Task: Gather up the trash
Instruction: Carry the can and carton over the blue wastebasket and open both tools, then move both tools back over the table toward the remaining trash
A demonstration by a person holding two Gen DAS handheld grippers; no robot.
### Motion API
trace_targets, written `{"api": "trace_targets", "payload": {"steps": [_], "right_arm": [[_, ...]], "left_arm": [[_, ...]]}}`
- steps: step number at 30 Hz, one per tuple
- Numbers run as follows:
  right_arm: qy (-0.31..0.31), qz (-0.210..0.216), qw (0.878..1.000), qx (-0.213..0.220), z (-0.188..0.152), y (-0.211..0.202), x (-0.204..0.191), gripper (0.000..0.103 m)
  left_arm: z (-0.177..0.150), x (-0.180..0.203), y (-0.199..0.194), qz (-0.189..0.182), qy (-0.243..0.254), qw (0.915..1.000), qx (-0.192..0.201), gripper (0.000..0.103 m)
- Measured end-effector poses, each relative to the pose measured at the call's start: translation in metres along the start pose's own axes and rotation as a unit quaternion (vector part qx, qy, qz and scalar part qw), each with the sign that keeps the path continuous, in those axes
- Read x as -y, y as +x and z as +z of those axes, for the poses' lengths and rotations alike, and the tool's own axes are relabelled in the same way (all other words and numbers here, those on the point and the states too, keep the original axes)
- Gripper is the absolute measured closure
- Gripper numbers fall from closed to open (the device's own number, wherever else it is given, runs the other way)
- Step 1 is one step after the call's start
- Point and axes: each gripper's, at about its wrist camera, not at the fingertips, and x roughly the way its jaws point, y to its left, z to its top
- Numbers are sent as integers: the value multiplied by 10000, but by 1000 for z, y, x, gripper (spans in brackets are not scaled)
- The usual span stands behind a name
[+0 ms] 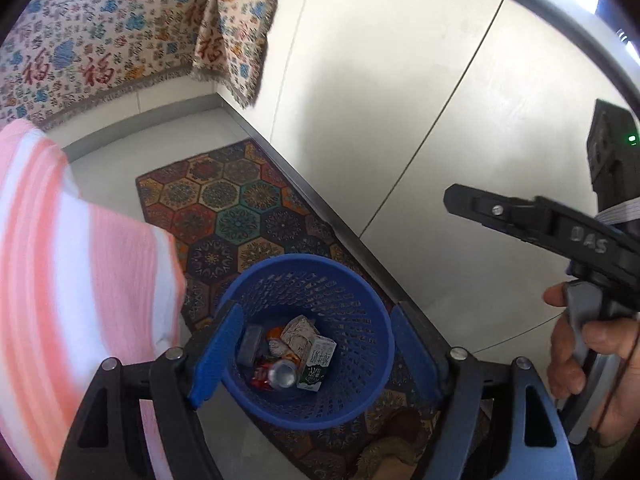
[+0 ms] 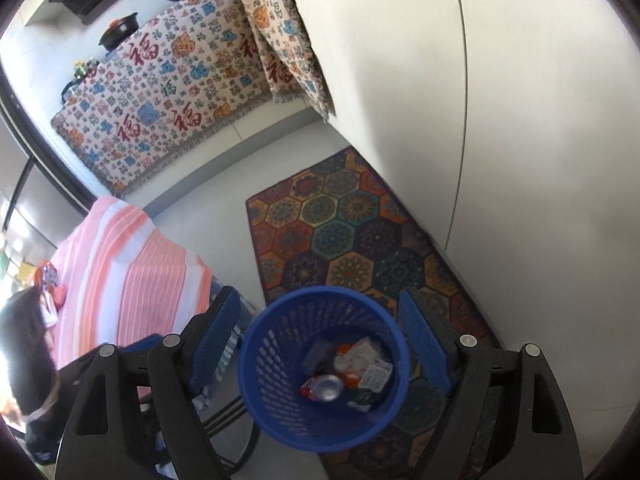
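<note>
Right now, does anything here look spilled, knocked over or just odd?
Nothing stands out. The blue basket stands upright on the patterned rug, and the can, carton and wrappers all lie inside it. No trash shows on the rug around it.

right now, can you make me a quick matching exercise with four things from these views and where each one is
Things:
1. blue basket
2. drink can
3. striped cloth
4. black pot

Places:
a. lying among the trash in the basket
b. draped at the left, beside the rug
c. standing on the patterned rug, below both open grippers
d. up on the counter covered by the printed cloth

Pairs: 1-c, 2-a, 3-b, 4-d
</note>
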Motion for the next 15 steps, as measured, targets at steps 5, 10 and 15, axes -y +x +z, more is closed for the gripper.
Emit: {"api": "trace_targets", "payload": {"steps": [5, 10, 15], "right_arm": [[-516, -114, 9979, 376, -7, -15, -39, 14], [-1222, 145, 9902, 663, -27, -28, -103, 12], [-2075, 648, 9731, 769, -64, -34, -190, 11]], "left_arm": [[-25, -13, -67, 163, -211, 9984, 501, 25], [-66, -51, -129, 656, -344, 9949, 686, 25], [-116, -111, -183, 1412, -567, 9858, 706, 25]]}}
